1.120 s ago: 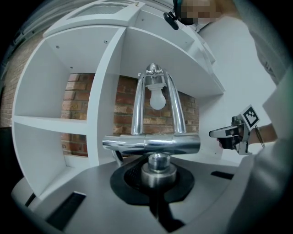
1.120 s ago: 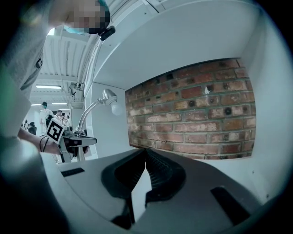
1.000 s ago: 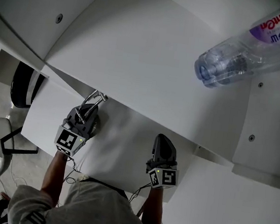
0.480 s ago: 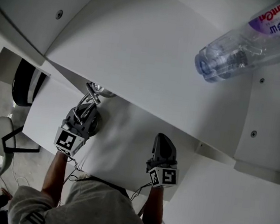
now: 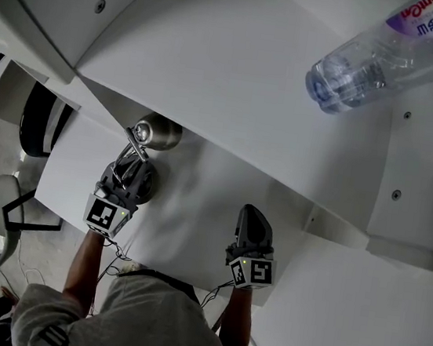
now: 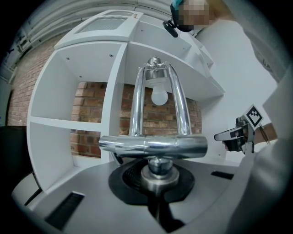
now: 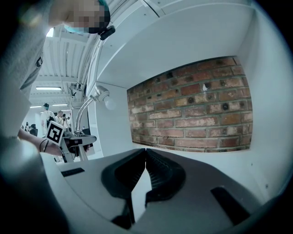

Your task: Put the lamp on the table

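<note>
A white shelving unit [image 6: 114, 68] fills the frame, its open compartments backed by a brick wall [image 7: 192, 105]. On its top board a clear plastic bottle [image 5: 374, 58] lies on its side. The picture's edge cuts off its far end, and whether it holds anything cannot be made out.

The person's left gripper [image 5: 134, 162] has its jaws clamped tight on the short stem of the chrome lamp [image 6: 153, 146], held in the air at the mouth of a compartment and above the white table [image 5: 185, 227]. Two chrome tubes rise from the lamp's crossbar and meet over a white bulb [image 6: 159, 97].

From overhead only the lamp's rounded chrome end shows, with the rest tucked under the shelf board.

The right gripper [image 7: 145, 153] hangs beside it over the table, jaws closed tip to tip on nothing.
</note>
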Motion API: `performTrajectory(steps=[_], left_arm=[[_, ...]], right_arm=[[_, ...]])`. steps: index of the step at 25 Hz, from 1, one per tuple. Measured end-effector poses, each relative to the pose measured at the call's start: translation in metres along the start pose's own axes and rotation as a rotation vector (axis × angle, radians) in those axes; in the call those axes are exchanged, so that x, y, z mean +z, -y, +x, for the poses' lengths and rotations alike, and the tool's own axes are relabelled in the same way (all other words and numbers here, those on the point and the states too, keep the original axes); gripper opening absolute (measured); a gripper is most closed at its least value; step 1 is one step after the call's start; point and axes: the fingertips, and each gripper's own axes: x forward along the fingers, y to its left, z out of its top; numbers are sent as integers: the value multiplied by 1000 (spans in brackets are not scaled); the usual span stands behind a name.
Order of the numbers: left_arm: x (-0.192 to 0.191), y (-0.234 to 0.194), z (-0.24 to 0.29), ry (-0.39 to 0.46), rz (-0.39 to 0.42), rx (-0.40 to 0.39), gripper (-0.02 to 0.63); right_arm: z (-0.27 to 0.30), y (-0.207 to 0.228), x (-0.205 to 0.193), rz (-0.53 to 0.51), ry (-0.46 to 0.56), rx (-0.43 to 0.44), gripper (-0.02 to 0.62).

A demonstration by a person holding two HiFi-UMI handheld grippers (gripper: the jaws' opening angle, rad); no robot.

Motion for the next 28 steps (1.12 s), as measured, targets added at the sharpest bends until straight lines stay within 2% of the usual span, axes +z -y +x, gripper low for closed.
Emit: performTrajectory(steps=[12,14,16,19,28], left_arm=[[-3,-3,-6,25,-12,31,13],[-4,-3,-7,16,-15,17,66],[-4,-3,-7,4,-10,-4,173],[-5,0,-8,-2,7,-16,256],[-11,2,-23,-39,45,-12,265]], right_arm=[[-14,-4,0,0,3,-8,23],[-15,-6,-1,3,3,-6,23],[-17,-8,-1,7,3,-7,23],[-19,-11,-2,10,4,-12,23],[-33,-24,0,7,14,-22,23]])
